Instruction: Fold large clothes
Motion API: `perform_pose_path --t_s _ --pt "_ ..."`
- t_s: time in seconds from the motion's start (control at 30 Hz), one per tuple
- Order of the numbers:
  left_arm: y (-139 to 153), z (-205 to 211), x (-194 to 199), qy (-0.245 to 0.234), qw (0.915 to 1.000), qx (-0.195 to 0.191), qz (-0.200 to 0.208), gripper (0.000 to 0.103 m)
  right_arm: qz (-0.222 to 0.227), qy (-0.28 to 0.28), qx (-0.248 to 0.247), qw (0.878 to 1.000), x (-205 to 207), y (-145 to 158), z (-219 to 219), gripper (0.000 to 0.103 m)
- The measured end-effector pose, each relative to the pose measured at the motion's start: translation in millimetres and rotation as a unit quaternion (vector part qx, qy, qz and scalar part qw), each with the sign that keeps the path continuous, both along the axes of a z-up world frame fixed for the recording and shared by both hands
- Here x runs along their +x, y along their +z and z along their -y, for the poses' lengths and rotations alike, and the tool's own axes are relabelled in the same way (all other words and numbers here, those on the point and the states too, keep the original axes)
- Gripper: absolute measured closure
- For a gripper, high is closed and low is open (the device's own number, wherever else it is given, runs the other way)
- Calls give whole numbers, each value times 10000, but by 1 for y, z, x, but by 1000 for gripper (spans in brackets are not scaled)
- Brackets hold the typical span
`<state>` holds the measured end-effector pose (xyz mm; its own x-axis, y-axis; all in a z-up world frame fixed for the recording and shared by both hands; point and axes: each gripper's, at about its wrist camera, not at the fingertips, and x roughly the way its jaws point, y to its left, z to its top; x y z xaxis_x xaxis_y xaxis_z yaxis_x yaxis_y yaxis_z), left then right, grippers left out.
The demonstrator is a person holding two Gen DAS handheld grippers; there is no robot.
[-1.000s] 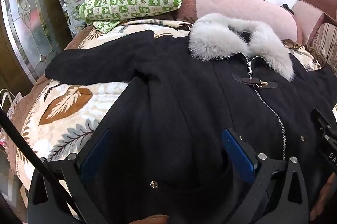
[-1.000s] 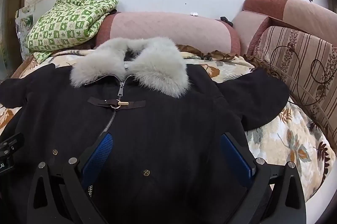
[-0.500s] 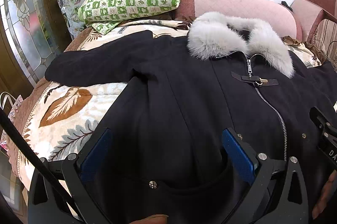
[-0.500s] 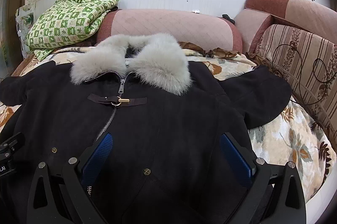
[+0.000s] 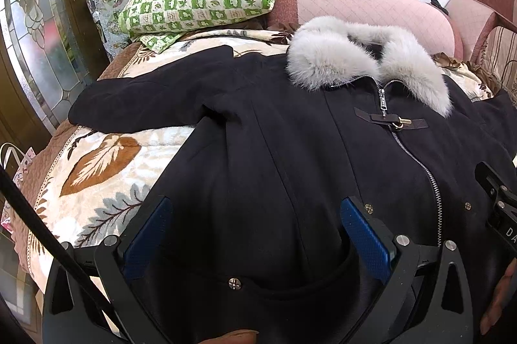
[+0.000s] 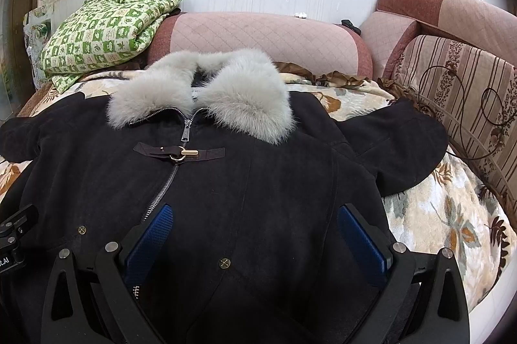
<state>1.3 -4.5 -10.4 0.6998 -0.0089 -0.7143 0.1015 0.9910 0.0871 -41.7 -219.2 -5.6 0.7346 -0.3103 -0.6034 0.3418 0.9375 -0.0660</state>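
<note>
Left gripper point(image 5: 255, 234), jaws wide, above the near left front of the black coat point(image 5: 290, 150), which lies flat, zipped, on the leaf-print blanket point(image 5: 97, 156). Grey fur collar point(image 6: 200, 91) at far centre. Right gripper point(image 6: 255, 234), jaws wide, above the near right front.

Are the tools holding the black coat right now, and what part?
No, nothing is held. The left tool and right tool are both open above the black coat.

Coat point(image 6: 245, 182) lies on blanket point(image 6: 436, 214), folded quilt point(image 6: 103, 30) behind-left.
</note>
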Motion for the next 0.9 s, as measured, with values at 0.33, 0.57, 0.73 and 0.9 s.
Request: perform_pose_path --t_s 0.33,0.57,0.73,0.9 --pt "-1 1 0 -1 10000 12 -1 0 8 24 -15 10000 0 1 -3 1" --pt "-2 0 2 -3 10000 25 -28 0 7 27 -4 10000 0 1 -3 1" --pt "-3 2 1 -10 10000 53 -22 0 4 27 -1 10000 1 2 -3 0" --pt "-3 1 2 -18 10000 57 -20 0 2 31 1 10000 1 2 -3 0"
